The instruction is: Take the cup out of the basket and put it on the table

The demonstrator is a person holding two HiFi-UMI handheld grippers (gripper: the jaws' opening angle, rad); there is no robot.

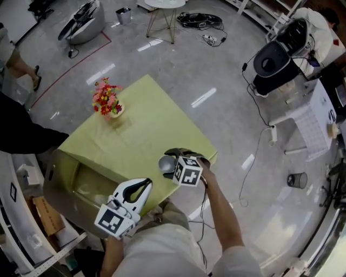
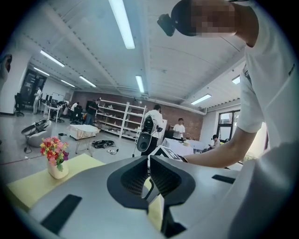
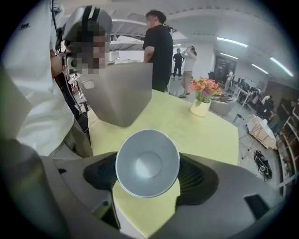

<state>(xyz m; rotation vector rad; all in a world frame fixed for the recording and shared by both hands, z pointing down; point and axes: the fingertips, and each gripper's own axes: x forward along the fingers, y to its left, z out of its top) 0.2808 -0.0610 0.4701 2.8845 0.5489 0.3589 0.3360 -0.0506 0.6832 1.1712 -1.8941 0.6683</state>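
Note:
A grey cup [image 1: 166, 164] is gripped between the jaws of my right gripper [image 1: 174, 160], just over the near corner of the yellow-green table [image 1: 140, 124]. In the right gripper view the cup [image 3: 147, 163] faces the camera mouth-on, with a dark jaw against each side and tabletop below it. A taupe basket [image 1: 73, 181] stands against the table's left side and shows as a grey box [image 3: 119, 93] in the right gripper view. My left gripper [image 1: 141, 186] hovers by the basket's near end, its jaws [image 2: 148, 175] shut with nothing between them.
A white vase of red and yellow flowers [image 1: 108, 103] stands on the table's far left part. Round the table are grey floor, a small white table [image 1: 165, 11], cables and machines [image 1: 275, 62]. Several people stand in the background.

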